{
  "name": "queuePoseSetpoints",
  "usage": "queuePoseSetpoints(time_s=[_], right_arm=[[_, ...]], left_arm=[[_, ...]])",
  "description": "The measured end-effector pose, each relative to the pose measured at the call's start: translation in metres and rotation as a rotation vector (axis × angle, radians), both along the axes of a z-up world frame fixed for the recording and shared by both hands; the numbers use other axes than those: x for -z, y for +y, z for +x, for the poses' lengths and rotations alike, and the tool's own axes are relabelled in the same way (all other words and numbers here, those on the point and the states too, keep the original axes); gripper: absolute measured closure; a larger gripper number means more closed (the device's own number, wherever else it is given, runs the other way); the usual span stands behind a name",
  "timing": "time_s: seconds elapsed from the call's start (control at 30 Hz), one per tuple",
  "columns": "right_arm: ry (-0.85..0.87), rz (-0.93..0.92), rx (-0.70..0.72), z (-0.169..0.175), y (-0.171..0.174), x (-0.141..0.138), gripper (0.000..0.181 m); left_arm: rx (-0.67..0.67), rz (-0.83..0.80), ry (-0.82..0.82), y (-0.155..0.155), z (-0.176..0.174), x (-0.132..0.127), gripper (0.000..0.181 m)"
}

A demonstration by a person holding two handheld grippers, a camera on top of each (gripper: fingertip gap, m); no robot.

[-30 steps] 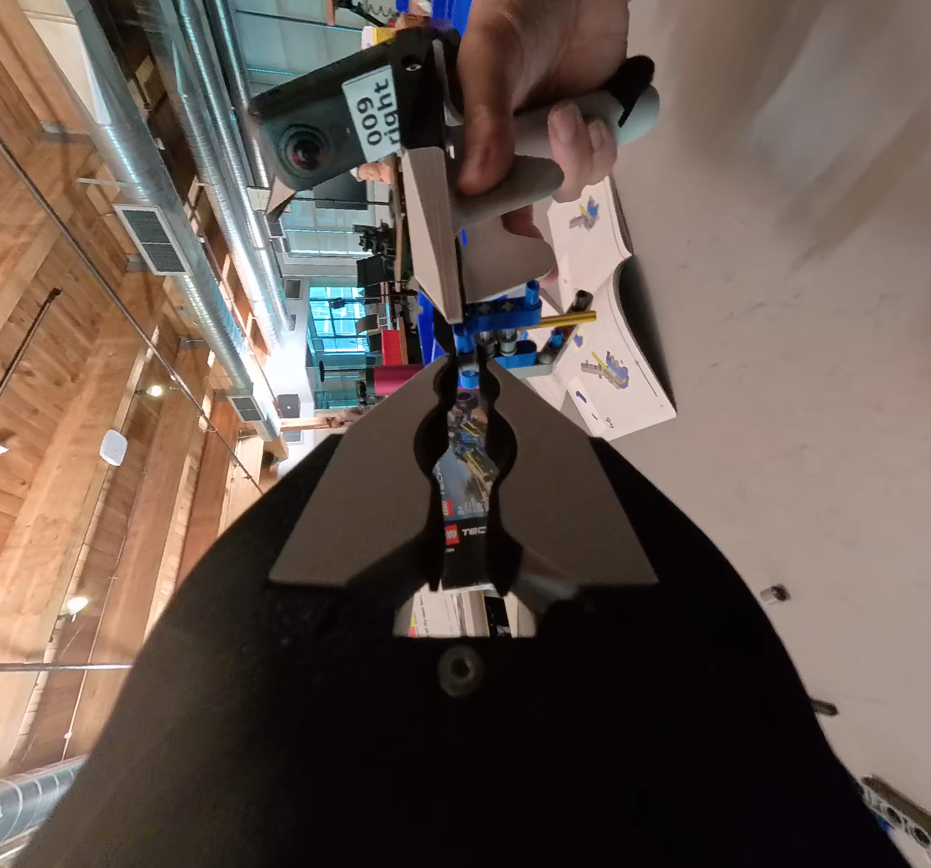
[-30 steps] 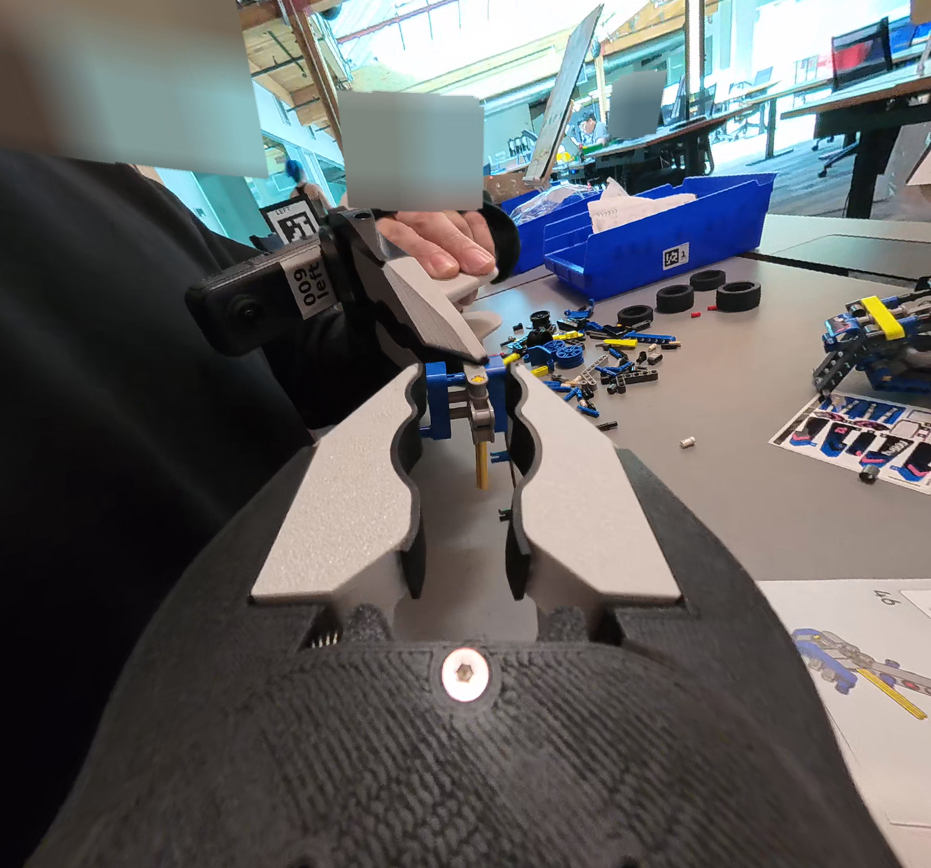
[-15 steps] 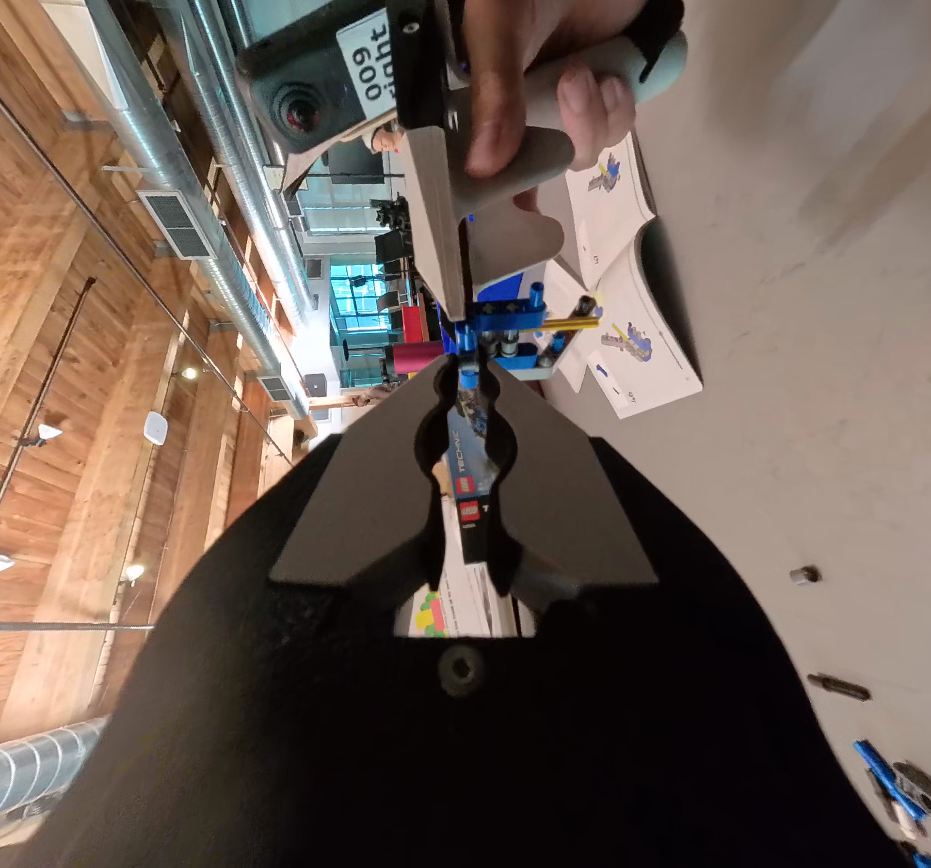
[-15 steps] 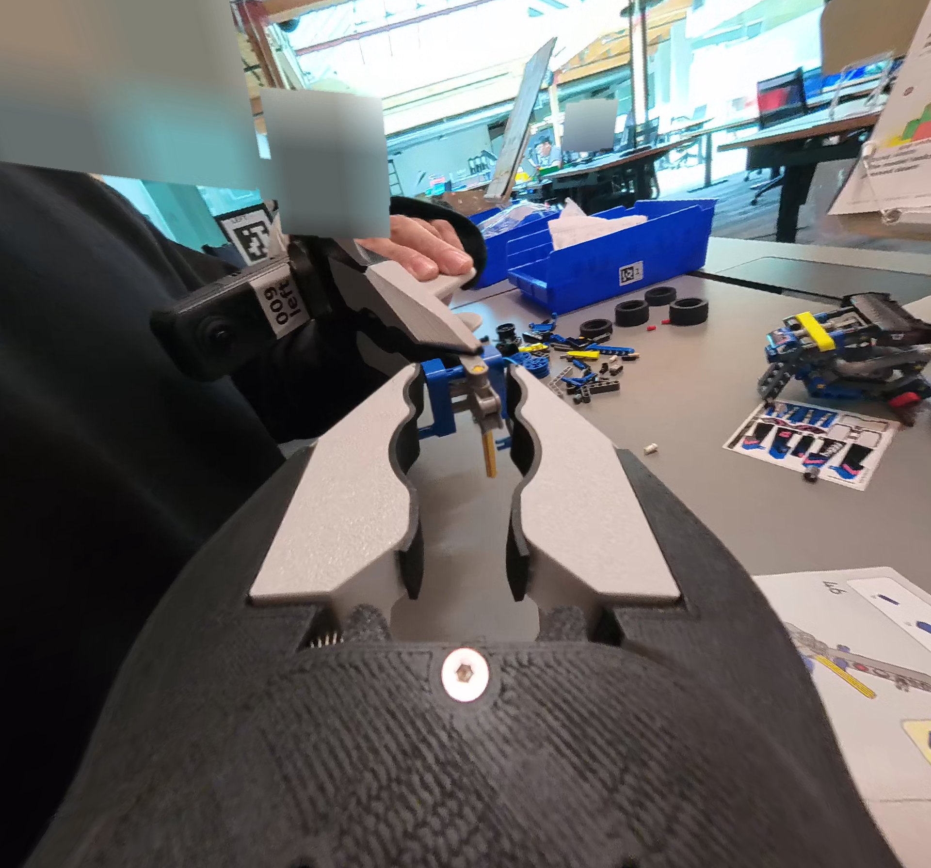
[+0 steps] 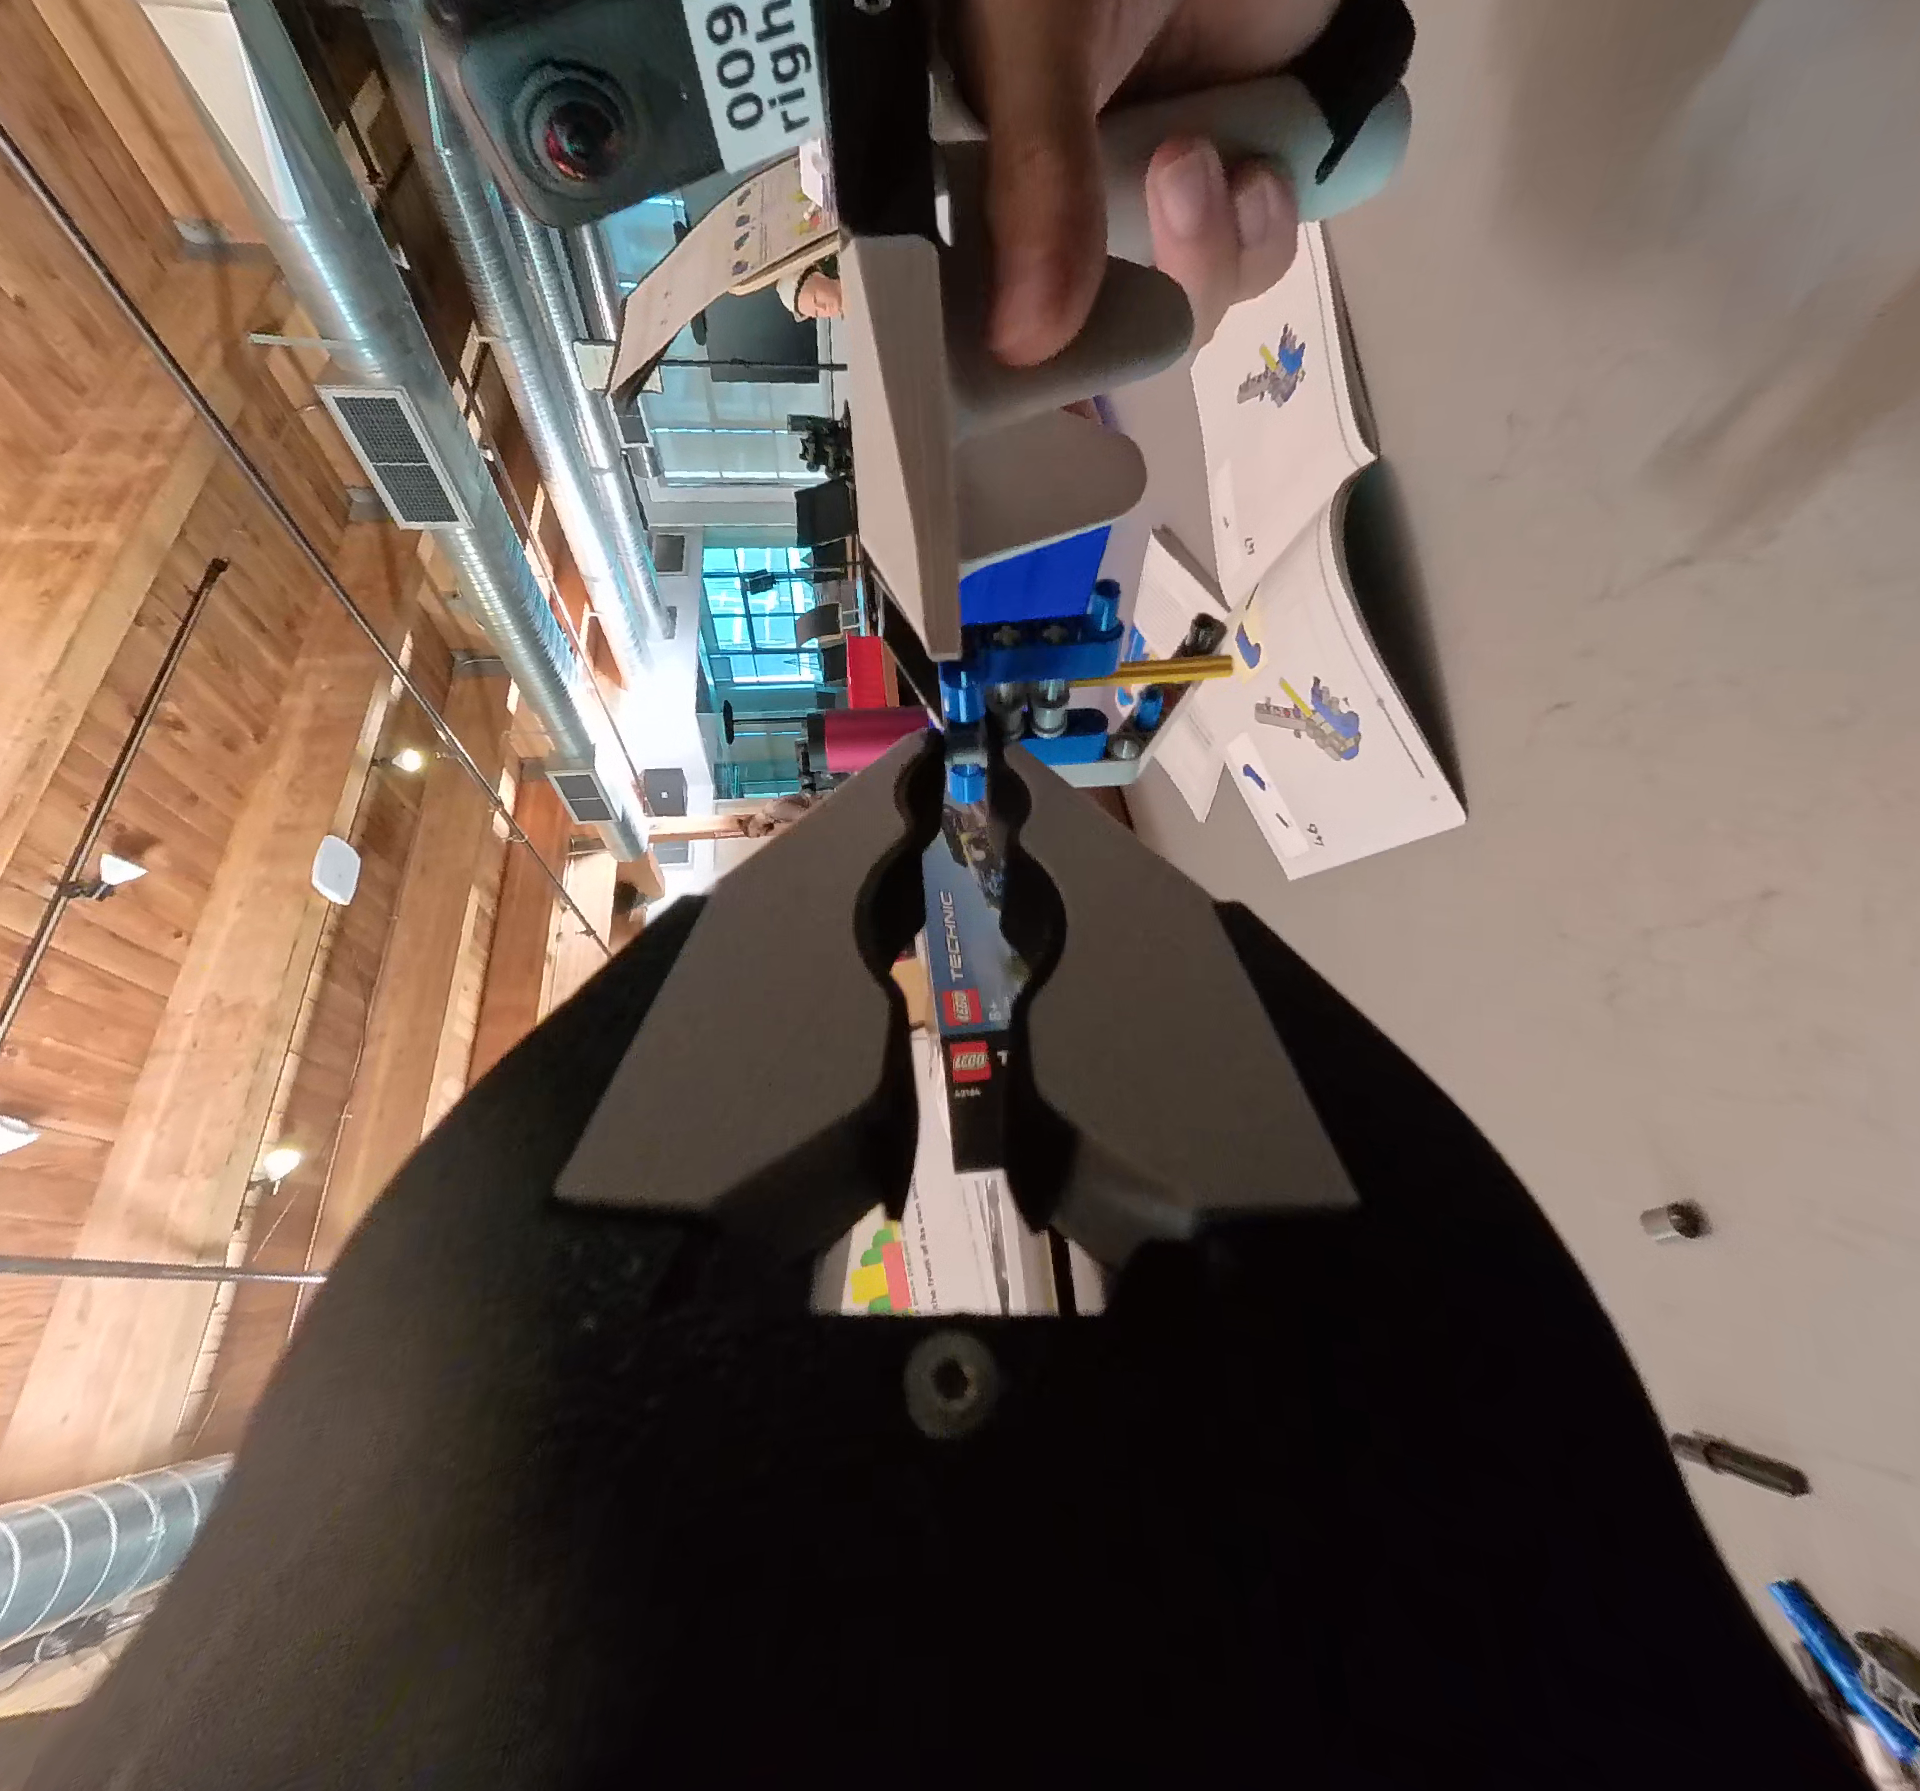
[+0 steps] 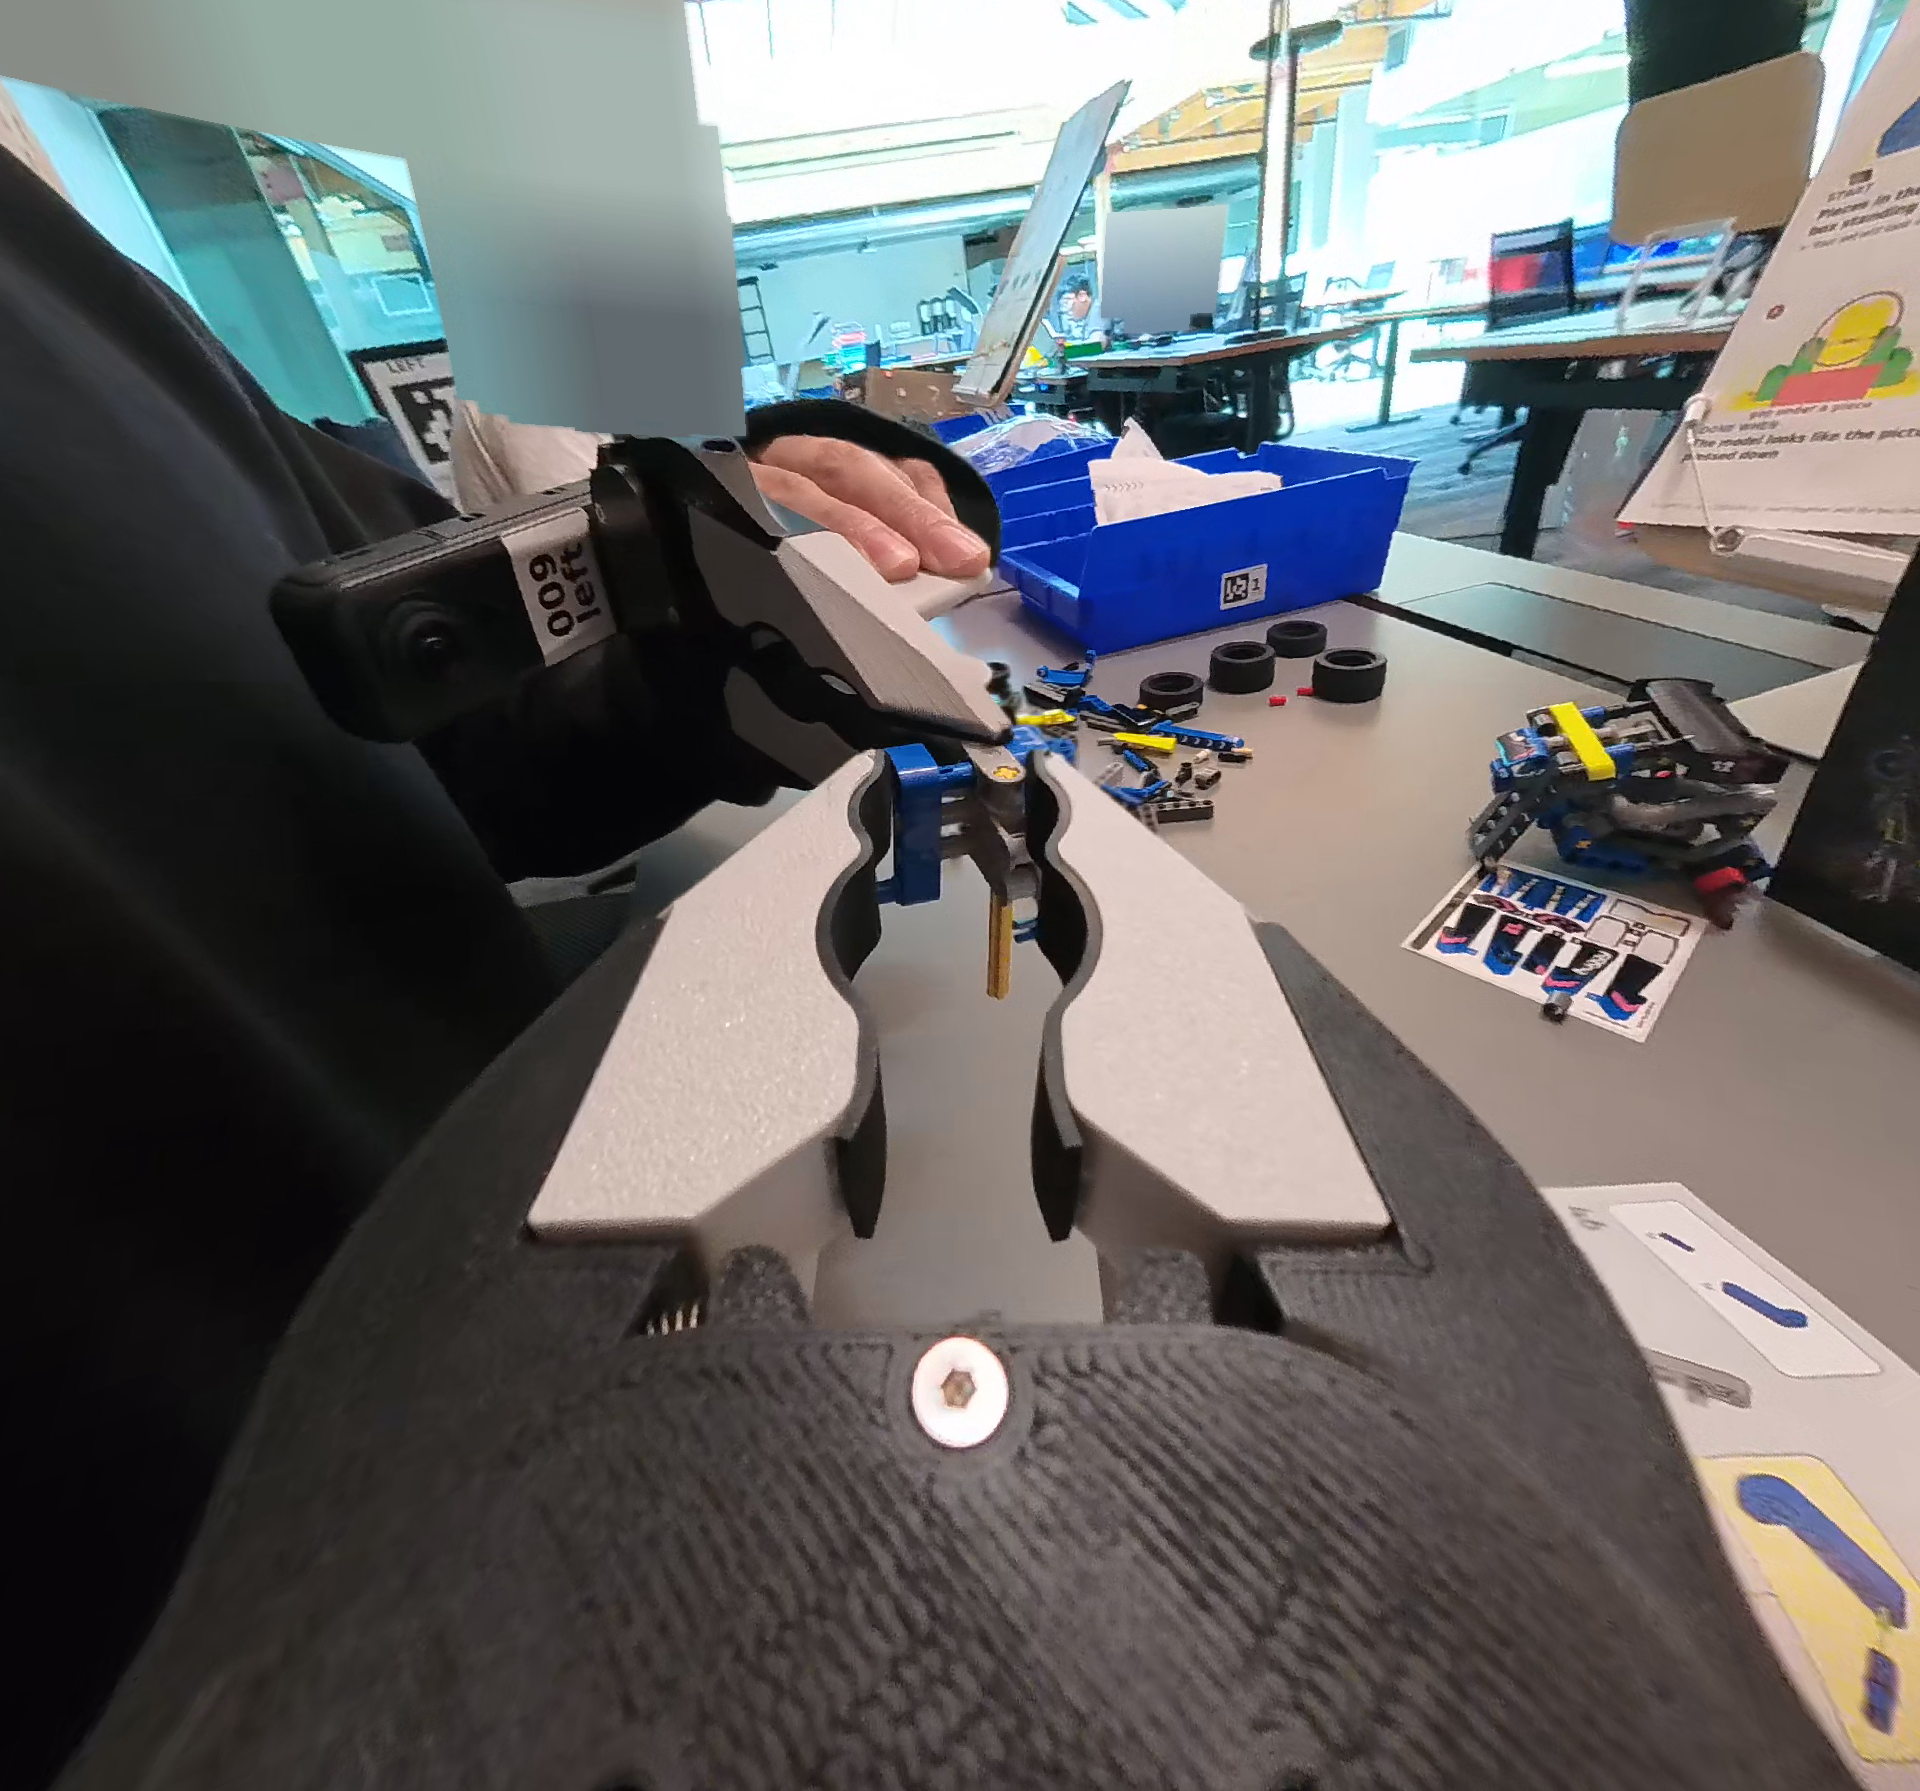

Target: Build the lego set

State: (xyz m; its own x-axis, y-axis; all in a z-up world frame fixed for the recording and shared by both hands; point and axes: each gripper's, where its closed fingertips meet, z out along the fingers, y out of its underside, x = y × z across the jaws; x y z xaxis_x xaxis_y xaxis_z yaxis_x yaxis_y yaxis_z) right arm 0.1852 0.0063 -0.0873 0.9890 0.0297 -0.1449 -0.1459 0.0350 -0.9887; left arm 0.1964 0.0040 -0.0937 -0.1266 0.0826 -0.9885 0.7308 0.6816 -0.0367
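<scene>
At centre frame, both hand-held grippers pinch one blue subassembly point(image 6: 920, 832): left point(image 5: 966, 770), right point(image 6: 961, 785). Both have swung closer since earlier, apparently for fitting; the yellow axle point(image 6: 998, 946) remains unseated.

Open-plan office/lab workspace: exposed spiral ducting point(image 5: 520, 370) w/ vents on timber ceiling point(image 5: 156, 702), rows of desks point(image 6: 1226, 359) w/ monitors, glass partitions, blue parts bin point(image 6: 1195, 536) on grey worktable point(image 6: 1351, 868).

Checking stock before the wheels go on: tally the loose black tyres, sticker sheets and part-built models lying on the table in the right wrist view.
Black tyres: 4
Sticker sheet: 1
Part-built model: 1
Total: 6
</scene>
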Motion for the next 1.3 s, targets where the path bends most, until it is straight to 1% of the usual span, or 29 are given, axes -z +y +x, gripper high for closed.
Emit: queuePoseSetpoints(time_s=[0.13, 0.33, 0.37, 0.4, 0.47, 0.57, 0.6, 0.63, 0.67, 0.7, 0.77, 0.8, 0.9, 0.97, 1.1, 1.13, 1.2, 1.3], right_arm=[[0.005, 0.0, -0.011, -0.002, 0.0, 0.0, 0.158], [0.106, 0.022, -0.055, -0.004, 0.0, 0.001, 0.159], [0.114, 0.016, -0.045, -0.003, 0.0, 0.002, 0.16], [0.116, -0.001, -0.045, -0.003, 0.0, 0.005, 0.165], [0.137, 0.032, -0.057, -0.003, -0.002, 0.003, 0.165], [0.11, 0.082, -0.008, 0.001, -0.002, -0.003, 0.164], [0.109, 0.099, -0.018, 0.0, -0.002, -0.005, 0.164], [0.12, 0.106, -0.041, -0.001, -0.003, -0.006, 0.156], [0.134, 0.095, -0.053, -0.002, -0.003, -0.004, 0.149], [0.136, 0.081, -0.057, -0.002, -0.004, -0.002, 0.148], [0.13, 0.086, -0.037, 0.003, -0.006, -0.003, 0.155], [0.145, 0.092, -0.021, 0.007, -0.008, -0.004, 0.155], [0.241, 0.041, -0.013, 0.017, -0.009, 0.006, 0.152], [0.299, -0.009, -0.022, 0.019, -0.006, 0.016, 0.145], [0.37, -0.024, -0.069, 0.013, 0.002, 0.022, 0.147], [0.38, -0.022, -0.086, 0.011, 0.003, 0.022, 0.152], [0.419, -0.007, -0.1, 0.011, 0.003, 0.022, 0.153], [0.479, 0.022, -0.125, 0.01, 0.003, 0.02, 0.155]], left_arm=[[0.014, -0.009, 0.008, 0.0, -0.002, 0.0, 0.178], [0.033, -0.015, 0.031, 0.0, -0.007, 0.001, 0.178], [0.031, -0.009, 0.028, -0.001, -0.007, 0.002, 0.178], [0.035, 0.003, 0.028, -0.001, -0.007, 0.004, 0.178], [0.043, 0.0, 0.029, -0.003, -0.009, 0.003, 0.178], [0.038, -0.036, 0.057, -0.002, -0.004, -0.001, 0.178], [0.046, -0.045, 0.059, -0.002, -0.003, -0.002, 0.178], [0.043, -0.057, 0.064, -0.001, -0.002, -0.002, 0.177], [0.031, -0.07, 0.091, 0.001, 0.001, -0.001, 0.178], [0.028, -0.092, 0.127, 0.002, 0.002, 0.001, 0.177], [0.038, -0.167, 0.215, 0.004, 0.004, 0.001, 0.177], [0.043, -0.2, 0.264, 0.005, 0.004, 0.002, 0.177], [0.065, -0.282, 0.354, 0.008, 0.005, 0.002, 0.177], [0.068, -0.31, 0.406, 0.009, 0.007, 0.004, 0.177], [0.081, -0.342, 0.497, 0.007, 0.007, 0.011, 0.177], [0.08, -0.348, 0.517, 0.007, 0.007, 0.013, 0.177], [0.078, -0.37, 0.561, 0.008, 0.009, 0.015, 0.177], [0.076, -0.414, 0.667, 0.007, 0.01, 0.02, 0.176]])
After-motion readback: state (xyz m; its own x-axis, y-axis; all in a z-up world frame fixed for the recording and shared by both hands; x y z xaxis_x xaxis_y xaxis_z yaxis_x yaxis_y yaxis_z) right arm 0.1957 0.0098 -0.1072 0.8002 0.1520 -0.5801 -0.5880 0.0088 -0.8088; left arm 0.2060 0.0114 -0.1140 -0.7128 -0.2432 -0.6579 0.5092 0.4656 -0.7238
